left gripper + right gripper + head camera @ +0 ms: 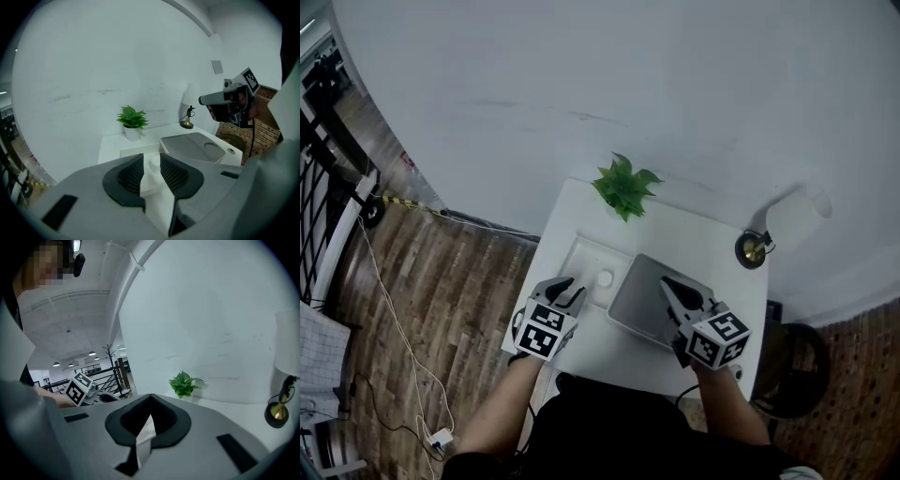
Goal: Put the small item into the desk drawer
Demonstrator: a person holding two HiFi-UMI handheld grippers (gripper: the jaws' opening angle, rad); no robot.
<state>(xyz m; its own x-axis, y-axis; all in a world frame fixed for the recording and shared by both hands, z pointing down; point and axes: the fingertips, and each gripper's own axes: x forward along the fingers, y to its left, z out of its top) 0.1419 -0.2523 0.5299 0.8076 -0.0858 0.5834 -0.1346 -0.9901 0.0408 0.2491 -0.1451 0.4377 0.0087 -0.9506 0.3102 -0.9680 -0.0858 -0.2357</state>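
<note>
A small white round item (605,278) lies in a shallow white tray (577,255) on the left part of the white desk (712,234). My left gripper (566,289) hovers just short of the tray's near edge, its jaws partly apart with nothing between them. In the left gripper view the small white round item (154,162) shows beyond the gap of the left gripper (151,157). My right gripper (667,283) hangs over a grey flat case (652,300). In the right gripper view the right gripper (150,397) has its tips together and holds nothing.
A potted green plant (623,186) stands at the desk's back edge, and a brass-based lamp (753,248) at the back right. A dark chair (797,370) is right of the desk. Cables (394,309) trail over the wood floor on the left, beside a black railing (319,187).
</note>
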